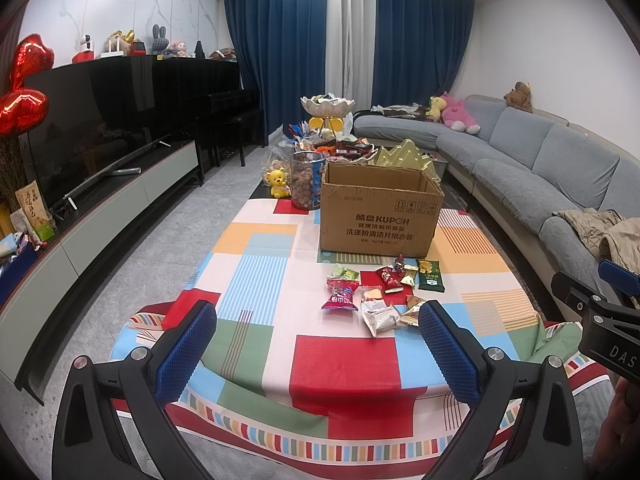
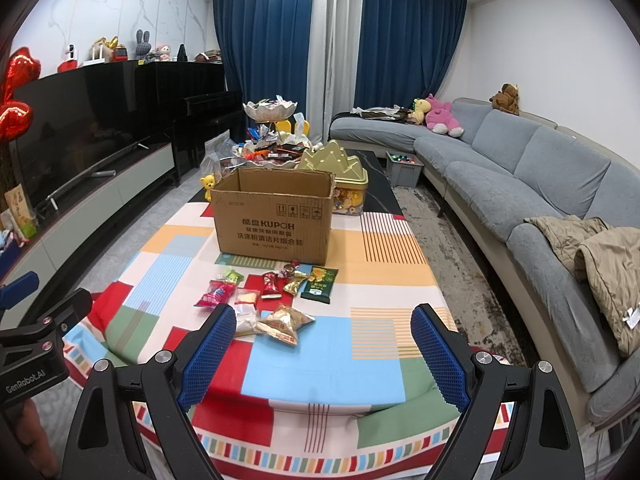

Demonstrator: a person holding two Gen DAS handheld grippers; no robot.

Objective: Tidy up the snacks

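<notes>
- Left gripper (image 1: 318, 344): low centre of the left wrist view, jaws spread wide, nothing between the blue pads; it hangs above the near edge of the table.
- Right gripper (image 2: 323, 354): low centre of the right wrist view, jaws likewise wide apart and empty.
- Table: covered by a patchwork tablecloth (image 2: 360, 240) of red, blue, green and orange blocks.
- Cardboard box (image 2: 274, 220): open-topped, upright at mid-frame, printed "KUPOH".
- Snack packets (image 2: 264, 300): loose cluster on the cloth just in front of the box, in the middle of the frame. Noted: a dark green packet (image 2: 319, 284) at the cluster's right, a pink packet (image 2: 215, 293) at its left, a gold packet (image 2: 285, 323) nearest the camera.
- Gold tin (image 2: 340, 172): just behind the box, to its right.
- Grey sofa (image 2: 520, 176): along the right of the frame.
</notes>
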